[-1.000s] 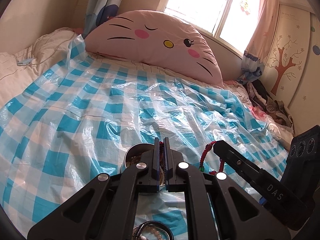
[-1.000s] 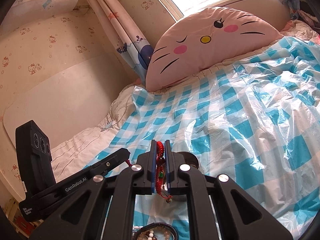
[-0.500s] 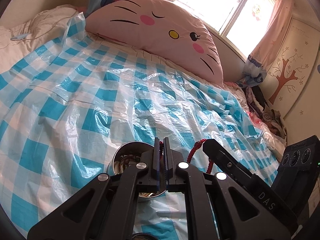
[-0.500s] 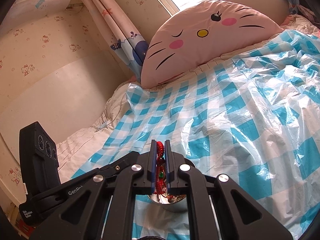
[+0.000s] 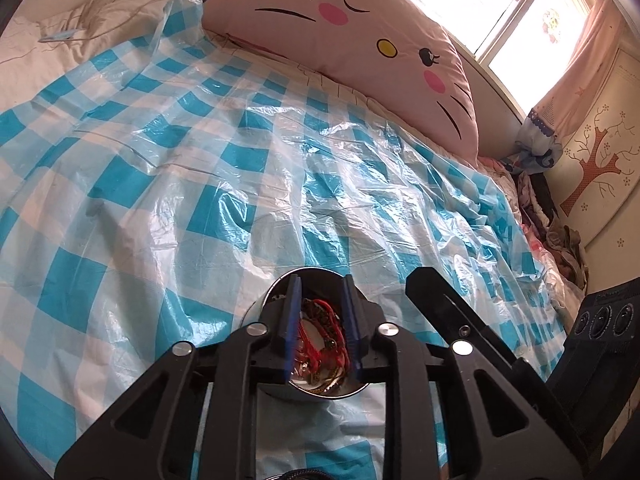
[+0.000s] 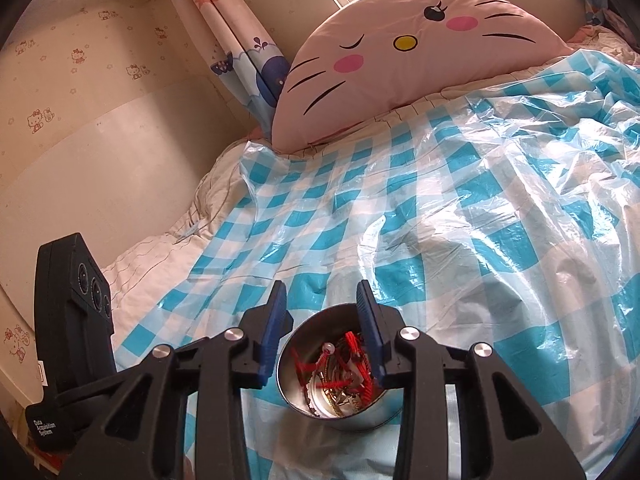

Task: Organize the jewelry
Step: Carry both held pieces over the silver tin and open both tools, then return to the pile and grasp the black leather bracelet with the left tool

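Directly under both tools, on the bed w/ its blue-and-white checked plastic sheet [image 5: 168, 184], sits a round metal tin [image 6: 340, 408] w/ jewelry inside. Left tool [image 5: 319, 284] hangs just above the tin's rim; its jaws are opening, blue pads apart, nothing pinched. Seen through the gap, a red cord bracelet [image 5: 316, 332] lies loose in the tin on top of gold-coloured chain bits. Whether any cord strand brushes a pad, can't tell.

Right tool [image 6: 322, 290] is also over the tin, coming from the other side; jaws opening too, wider apart than the left's, not gripping anything. Below and between its fingers the red cord w/ a pale bead and tassel ends sprawls across the tin's bottom, mixed w/ other small pieces too tangled to name. One red tassel end sits right by the right-hand pad; contact unclear.

Each tool shows in the other's view: the right one's black body beside the left tool on its right, the left one's body beside the right tool on its left.

Beyond the tools, at the bed's far end, a pink cat-face pillow [image 5: 360, 40] leans below the window [image 5: 520, 20].
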`<state>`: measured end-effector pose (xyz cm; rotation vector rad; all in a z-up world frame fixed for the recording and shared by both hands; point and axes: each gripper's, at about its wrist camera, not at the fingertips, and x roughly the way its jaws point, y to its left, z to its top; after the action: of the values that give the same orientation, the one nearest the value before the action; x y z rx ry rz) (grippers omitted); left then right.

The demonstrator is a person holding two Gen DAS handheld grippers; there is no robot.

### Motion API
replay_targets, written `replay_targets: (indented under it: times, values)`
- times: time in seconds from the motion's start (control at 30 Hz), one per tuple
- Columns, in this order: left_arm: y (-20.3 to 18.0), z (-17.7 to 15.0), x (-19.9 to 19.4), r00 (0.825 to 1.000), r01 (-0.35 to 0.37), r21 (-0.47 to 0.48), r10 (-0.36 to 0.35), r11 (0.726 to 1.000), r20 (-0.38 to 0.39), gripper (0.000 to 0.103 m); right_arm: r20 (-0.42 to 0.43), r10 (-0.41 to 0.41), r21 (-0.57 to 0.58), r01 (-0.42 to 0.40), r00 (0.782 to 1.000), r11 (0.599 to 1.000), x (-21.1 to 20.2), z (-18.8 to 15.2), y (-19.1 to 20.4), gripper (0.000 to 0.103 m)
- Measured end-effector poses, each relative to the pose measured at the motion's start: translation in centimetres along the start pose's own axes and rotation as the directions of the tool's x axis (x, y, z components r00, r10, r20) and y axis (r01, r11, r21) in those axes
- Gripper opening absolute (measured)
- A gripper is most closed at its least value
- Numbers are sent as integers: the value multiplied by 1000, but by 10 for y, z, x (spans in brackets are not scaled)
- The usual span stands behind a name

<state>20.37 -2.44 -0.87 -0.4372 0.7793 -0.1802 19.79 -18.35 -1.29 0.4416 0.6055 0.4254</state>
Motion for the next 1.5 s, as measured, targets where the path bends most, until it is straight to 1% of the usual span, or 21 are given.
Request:
replay_targets:
  times: [0.03, 0.13, 0.23, 0.37, 0.43, 0.57, 0.7, 0.77, 0.87, 0.93, 1.0, 1.07, 1.17, 1.27, 1.33, 1.4, 1.47, 1.5]
  values:
    - [0, 1, -2, 1000, -14, 5, 14, 1000, 11, 33, 5, 0, 3, 0, 1000, 1000, -1, 0, -1, 37]
    - [2, 3, -8, 999, -31, 4, 31, 1000, 42, 41, 18, -19, 7, 19, 1000, 1000, -4, 1, -3, 38]
    - [8, 5, -15, 996, -44, -22, 45, 999, 73, 47, 20, -40, 13, 39, 999, 999, -4, 2, -7, 42]
    - [16, 7, -21, 995, -57, -48, 61, 997, 84, 49, 27, -49, 14, 49, 998, 999, -6, 2, -8, 45]
    - [17, 5, -22, 994, -68, -45, 72, 997, 88, 52, 34, -57, 8, 57, 998, 998, -8, 2, -6, 48]
    - [17, 1, -25, 993, -83, -25, 85, 996, 79, 53, 38, -73, 12, 73, 997, 997, -10, 2, -9, 49]
    - [14, -9, -35, 992, -100, 16, 99, 995, 73, 54, 55, -104, 14, 103, 993, 995, -19, 1, -13, 49]
    - [12, -14, -40, 994, -95, 45, 93, 994, 60, 54, 58, -116, 25, 114, 992, 993, -27, 0, -17, 50]
    - [9, -22, -50, 992, -119, 95, 114, 988, 60, 54, 28, -114, 52, 113, 993, 992, -39, -4, -24, 50]
    - [7, -31, -53, 995, -105, 152, 104, 983, 14, 54, 37, -122, 62, 120, 992, 991, -49, -7, -25, 52]
    - [2, -45, -52, 993, -93, 224, 106, 970, -47, 54, 47, -131, 74, 128, 990, 989, -59, -11, -27, 55]
    - [-6, -59, -50, 987, -92, 303, 126, 948, -96, 54, 48, -131, 89, 127, 990, 988, -66, -15, -28, 55]
    - [-17, -79, -50, 979, -97, 404, 159, 910, -125, 54, 46, -126, 101, 121, 991, 987, -79, -25, -26, 56]
    - [-21, -90, -50, 971, -110, 453, 193, 885, -141, 54, 42, -122, 92, 118, 992, 989, -89, -34, -20, 59]
    - [-20, -94, -48, 965, -116, 466, 210, 877, -155, 54, 36, -119, 85, 116, 992, 990, -92, -39, -16, 60]
    - [-16, -94, -44, 961, -113, 469, 217, 876, -173, 53, 30, -118, 76, 115, 993, 990, -94, -43, -13, 62]
    - [-13, -96, -40, 955, -97, 468, 214, 878, -205, 43, 25, -118, 67, 117, 993, 991, -94, -46, -10, 62]
    - [-12, -98, -37, 951, -86, 473, 214, 877, -224, 35, 23, -119, 64, 117, 993, 991, -93, -46, -9, 63]
